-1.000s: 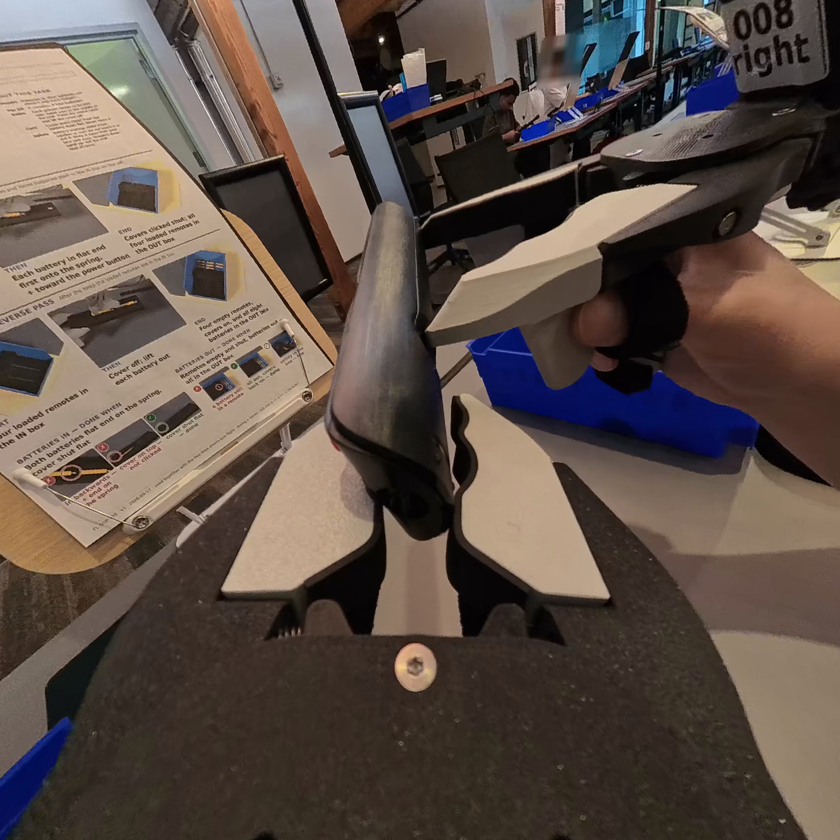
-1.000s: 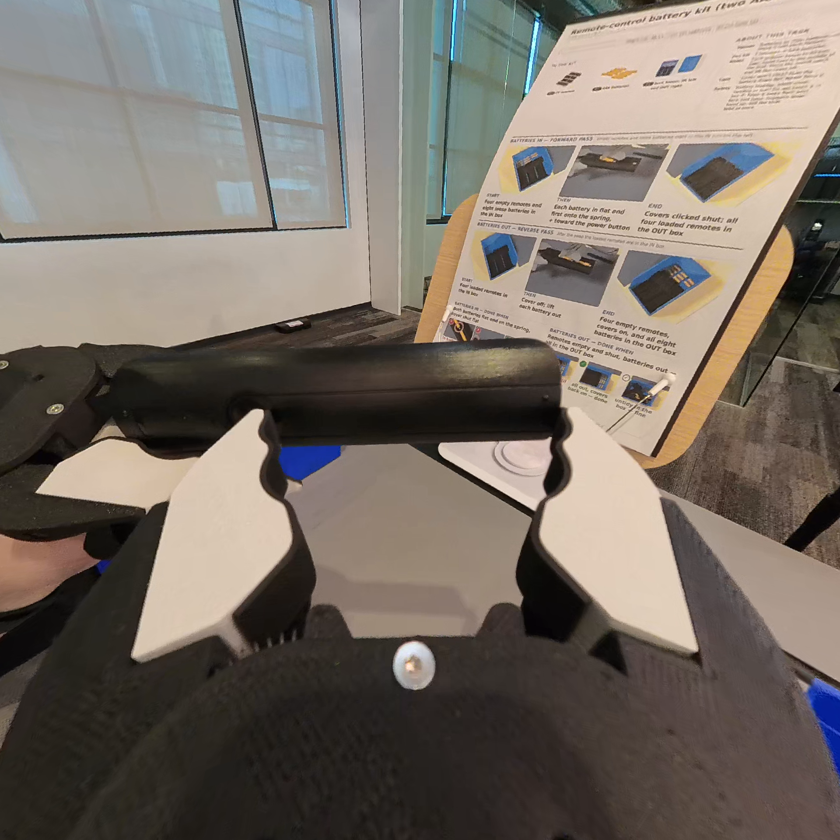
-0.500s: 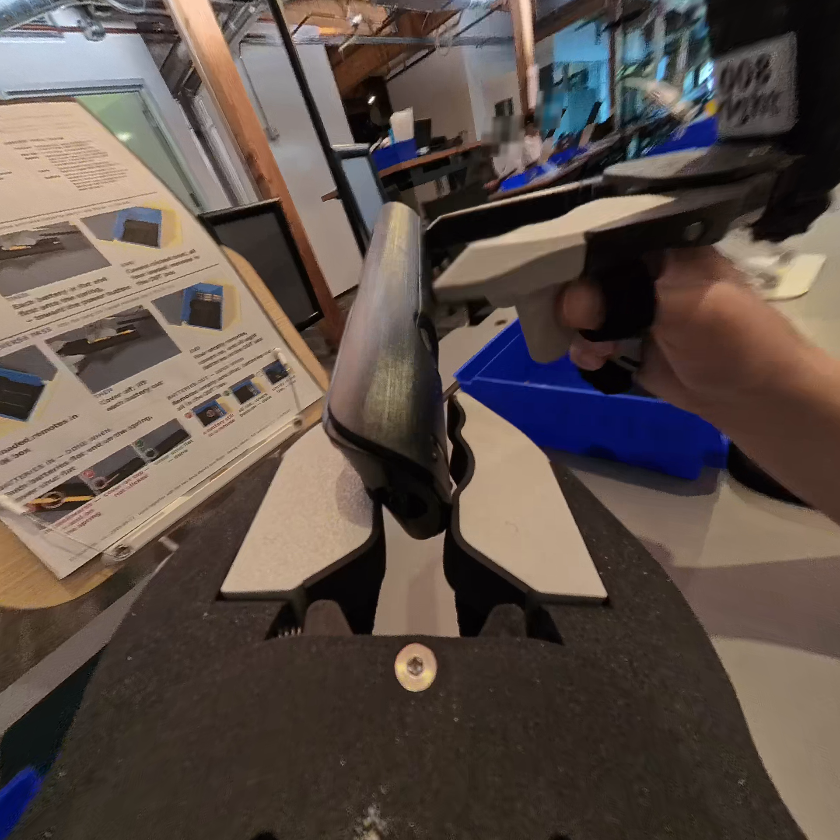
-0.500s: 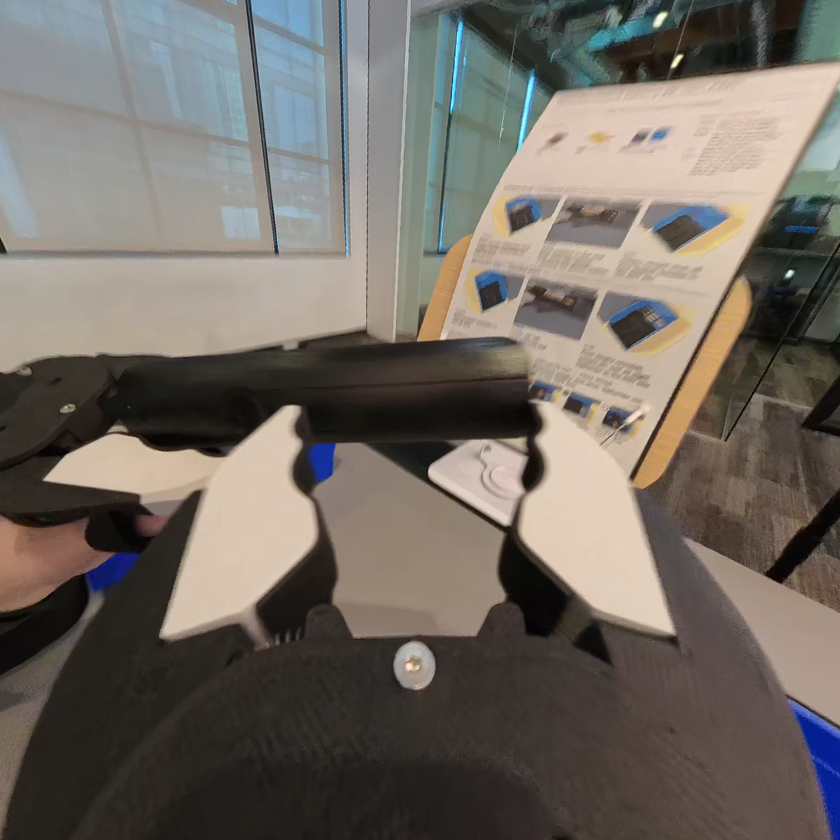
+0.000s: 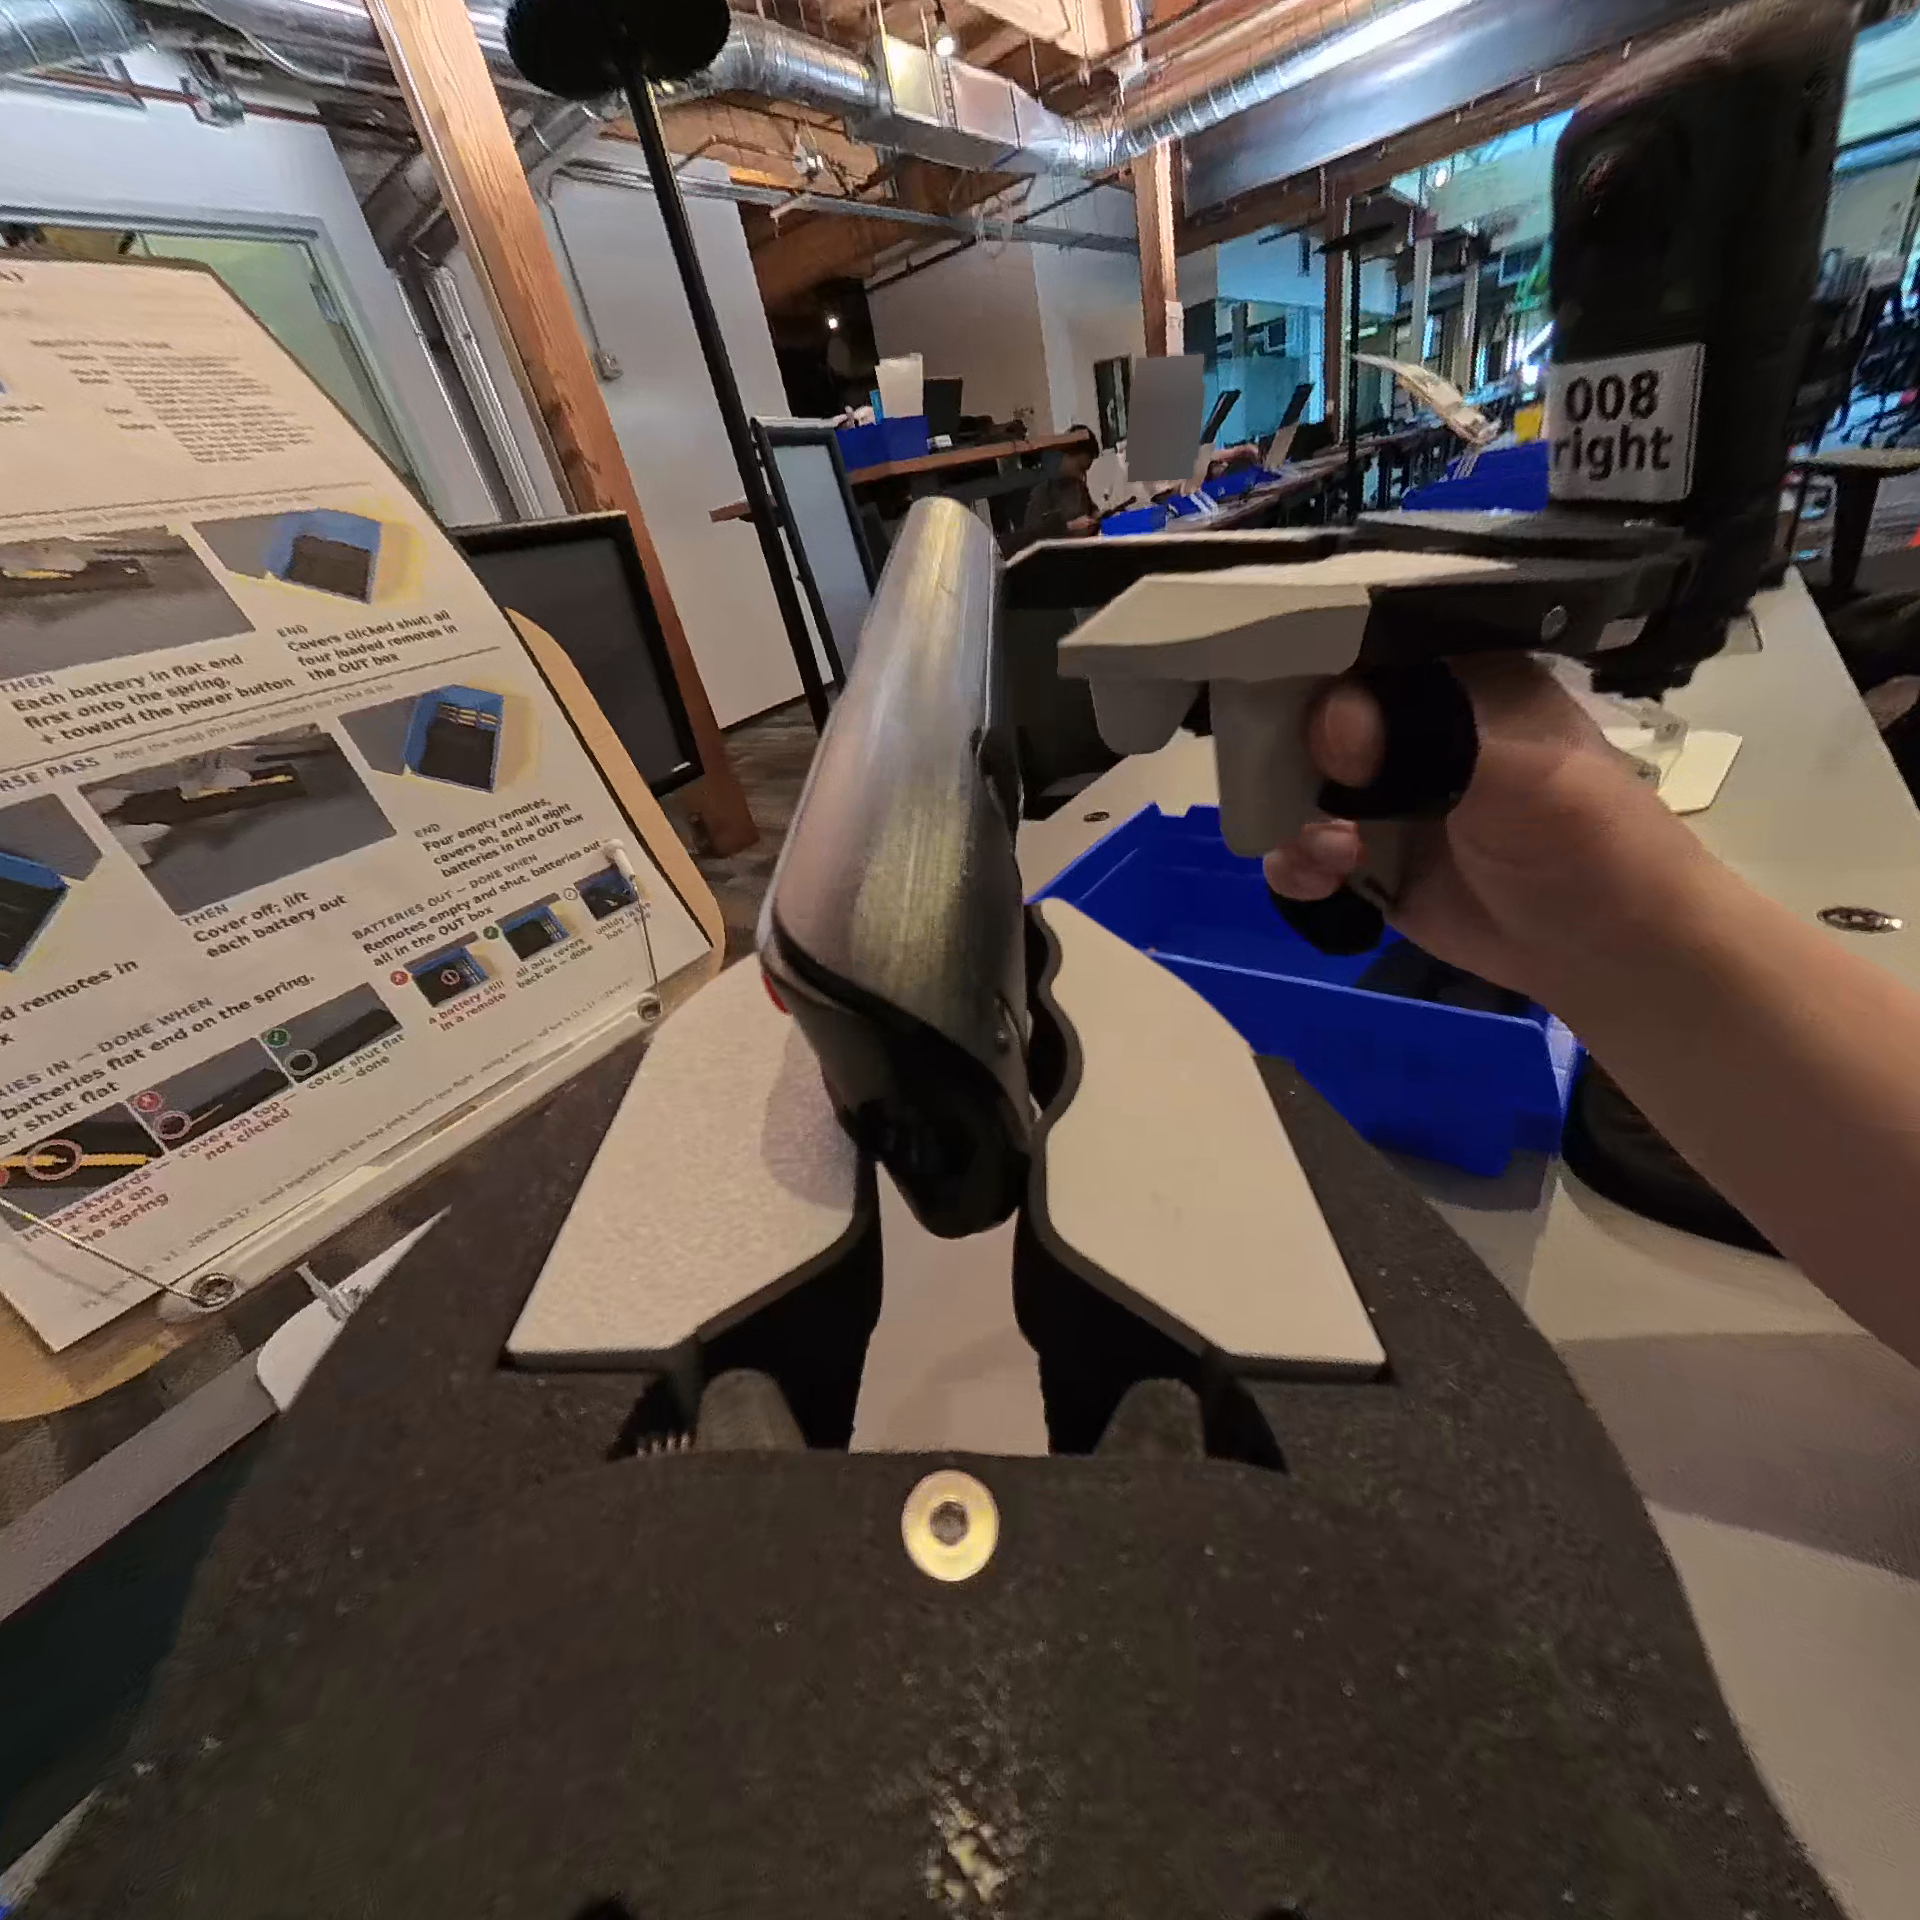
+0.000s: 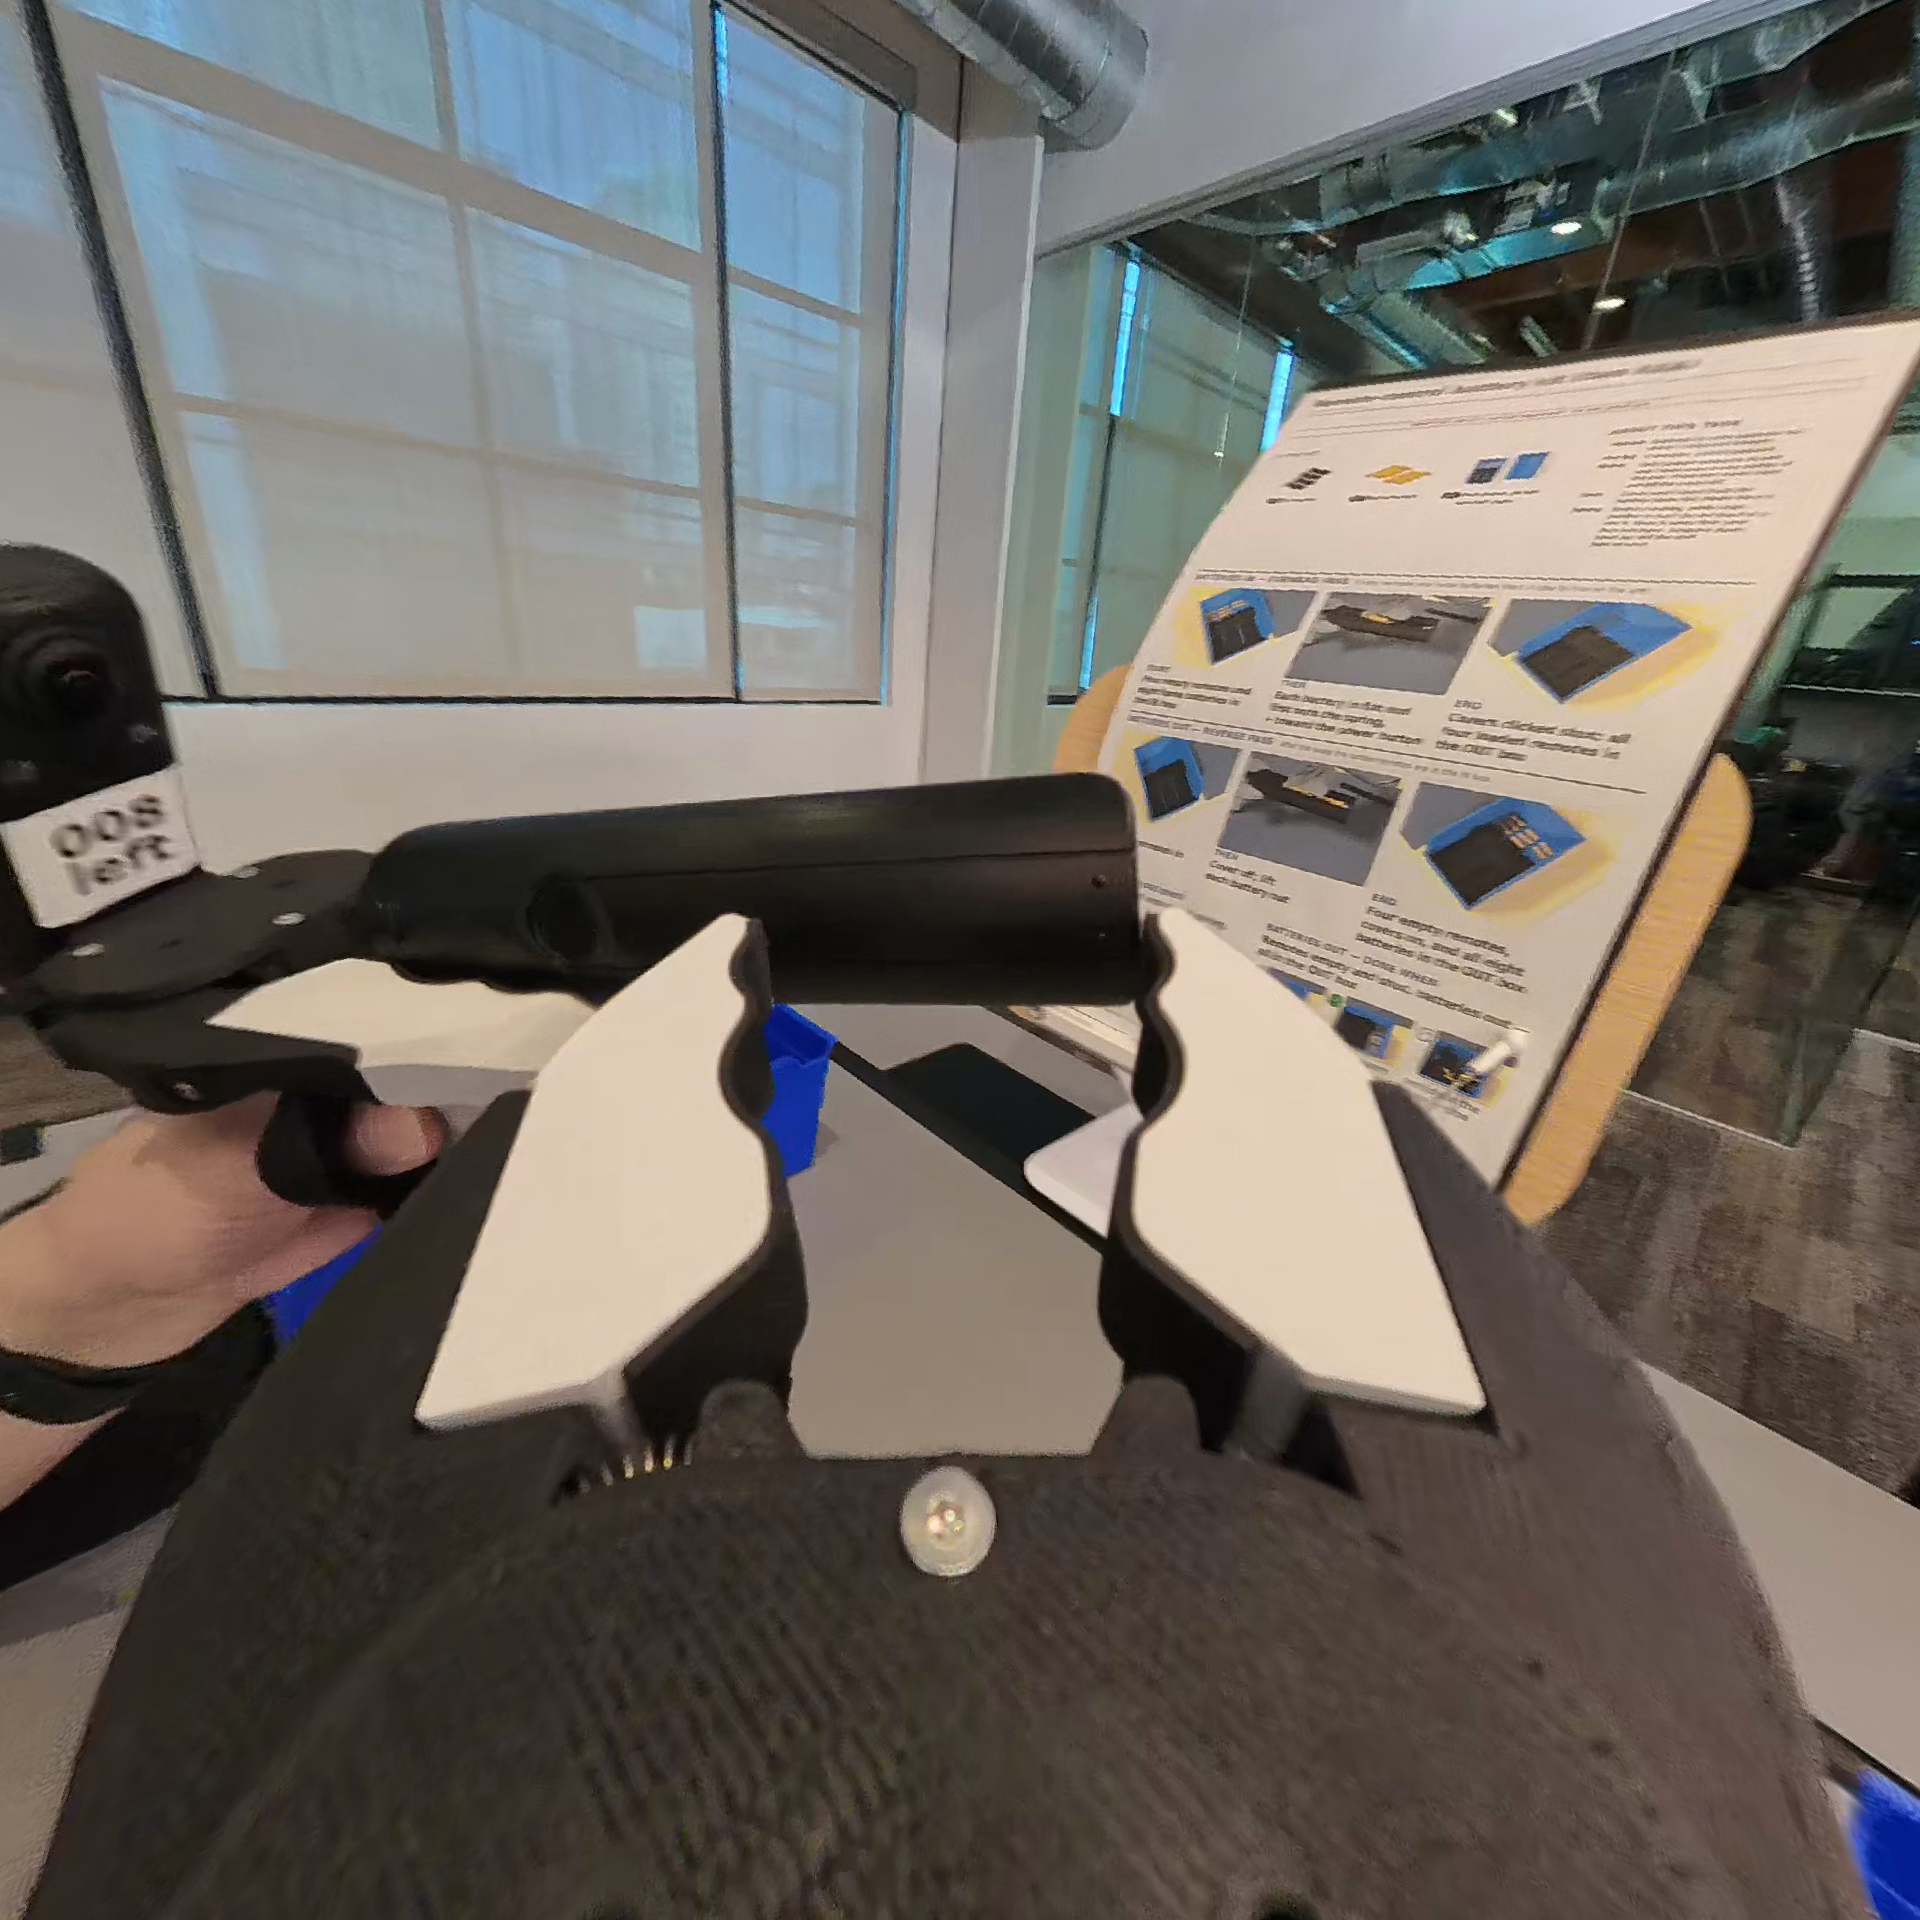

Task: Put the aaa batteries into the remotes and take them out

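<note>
A black remote [image 5: 904,810] is held up in the air, clear of the table. My left gripper [image 5: 914,935] is shut on its near end, and the remote points away and upward. In the right wrist view the remote [image 6: 831,873] lies crosswise, with the left gripper [image 6: 436,966] clamping its left end. My right gripper [image 6: 951,935] is open, its jaws partly apart. One fingertip is against the remote's right end and the other overlaps its body. The left wrist view shows the right gripper [image 5: 1081,613] beside the remote's far end. No batteries are in view.
An instruction board [image 5: 260,831] stands at the left, and shows in the right wrist view [image 6: 1455,727] behind the remote. A blue bin [image 5: 1299,997] sits on the grey table [image 5: 1714,1455] under the right hand [image 5: 1558,883]. Another blue bin [image 6: 795,1081] is below the remote.
The right gripper's jaws have narrowed along the remote, the left finger sliding toward its end. Both views have tilted upward. The left gripper still holds the remote.
</note>
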The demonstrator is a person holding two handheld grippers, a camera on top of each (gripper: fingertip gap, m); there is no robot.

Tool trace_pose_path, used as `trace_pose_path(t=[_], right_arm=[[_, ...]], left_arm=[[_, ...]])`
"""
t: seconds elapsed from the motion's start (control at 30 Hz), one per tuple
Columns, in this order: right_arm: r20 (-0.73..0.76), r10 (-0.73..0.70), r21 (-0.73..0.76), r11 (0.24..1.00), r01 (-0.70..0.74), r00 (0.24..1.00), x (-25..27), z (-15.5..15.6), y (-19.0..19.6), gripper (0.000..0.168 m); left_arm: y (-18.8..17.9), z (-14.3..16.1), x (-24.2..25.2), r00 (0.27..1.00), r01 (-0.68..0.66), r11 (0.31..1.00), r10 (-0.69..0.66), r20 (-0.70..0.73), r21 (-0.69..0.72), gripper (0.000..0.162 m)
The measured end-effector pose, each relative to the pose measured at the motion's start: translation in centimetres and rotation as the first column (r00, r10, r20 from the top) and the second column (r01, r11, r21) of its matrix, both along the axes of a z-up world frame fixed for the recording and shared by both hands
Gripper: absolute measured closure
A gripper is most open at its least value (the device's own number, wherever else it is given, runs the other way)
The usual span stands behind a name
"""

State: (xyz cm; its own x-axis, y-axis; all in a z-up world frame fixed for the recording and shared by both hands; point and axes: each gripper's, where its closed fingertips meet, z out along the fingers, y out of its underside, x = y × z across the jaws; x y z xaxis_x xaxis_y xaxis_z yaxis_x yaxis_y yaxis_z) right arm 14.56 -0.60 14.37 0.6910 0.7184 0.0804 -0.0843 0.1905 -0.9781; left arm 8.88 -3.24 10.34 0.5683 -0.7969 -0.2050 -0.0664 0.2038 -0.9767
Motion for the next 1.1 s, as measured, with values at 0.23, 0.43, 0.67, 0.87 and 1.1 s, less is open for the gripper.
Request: trace_pose_path(t=[0.23,0.43,0.67,0.87,1.1], right_arm=[[0.088,-0.116,0.018,0.993,0.114,0.989,0.1,-0.4,0.3,0.100],[0.098,-0.159,0.047,0.987,0.155,0.982,0.3,-0.2,0.2,0.101],[0.116,-0.169,0.061,0.985,0.163,0.979,0.3,-0.3,0.3,0.103],[0.020,-0.206,0.056,0.977,0.205,0.978,-0.8,-0.2,0.3,0.102],[0.377,-0.221,0.327,0.940,0.094,0.899,-5.7,-1.9,-2.3,0.148]], left_arm=[[-0.2,-0.4,0.3,0.999,-0.029,1.000,0.029,-0.035,-0.004,0.136],[-0.4,-0.5,0.7,0.997,-0.042,0.999,0.044,-0.066,0.022,0.135],[-0.2,-0.2,0.3,1.000,-0.010,1.000,0.010,-0.003,-0.007,0.137],[1.4,0.0,-1.4,0.994,0.023,0.995,-0.013,0.106,-0.096,0.139],[2.8,-1.6,-1.8,0.999,-0.031,0.991,0.033,0.013,-0.131,0.139]])
